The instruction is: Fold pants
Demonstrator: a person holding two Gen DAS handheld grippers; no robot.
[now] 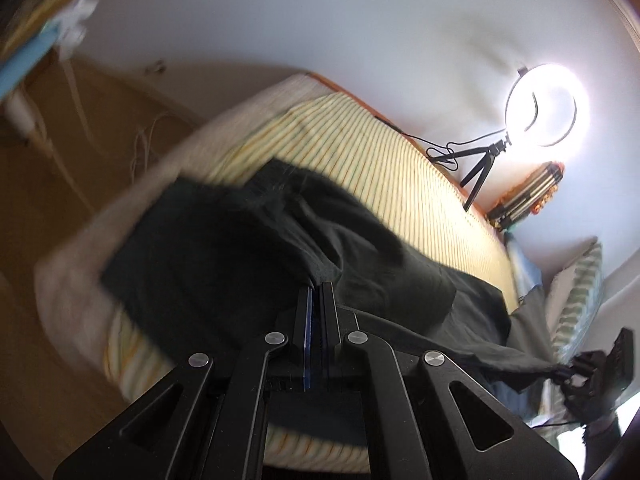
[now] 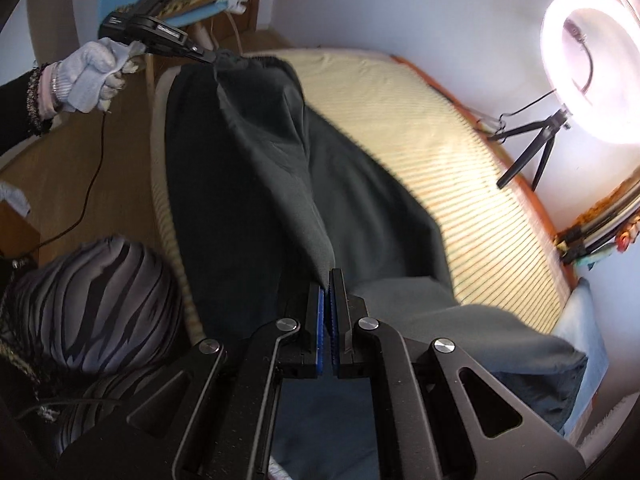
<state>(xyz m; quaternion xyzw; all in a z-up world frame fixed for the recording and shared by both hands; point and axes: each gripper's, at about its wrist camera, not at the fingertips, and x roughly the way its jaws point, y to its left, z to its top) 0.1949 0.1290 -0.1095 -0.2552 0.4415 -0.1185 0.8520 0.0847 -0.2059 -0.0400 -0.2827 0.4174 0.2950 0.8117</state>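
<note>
Dark pants lie spread over a bed with a yellow striped sheet. My left gripper is shut on a raised fold of the dark cloth. At the far lower right of the left wrist view, my right gripper pinches another edge of the cloth. In the right wrist view the pants stretch in a lifted ridge between both grippers. The right gripper is shut on the near end. A gloved hand holds the left gripper, which pinches the waistband at the far end over the striped sheet.
A lit ring light on a small tripod stands at the bed's far side by the wall. A striped pillow lies at the bed's head. Grey and black striped fabric bulges at the near left. Wooden floor borders the bed.
</note>
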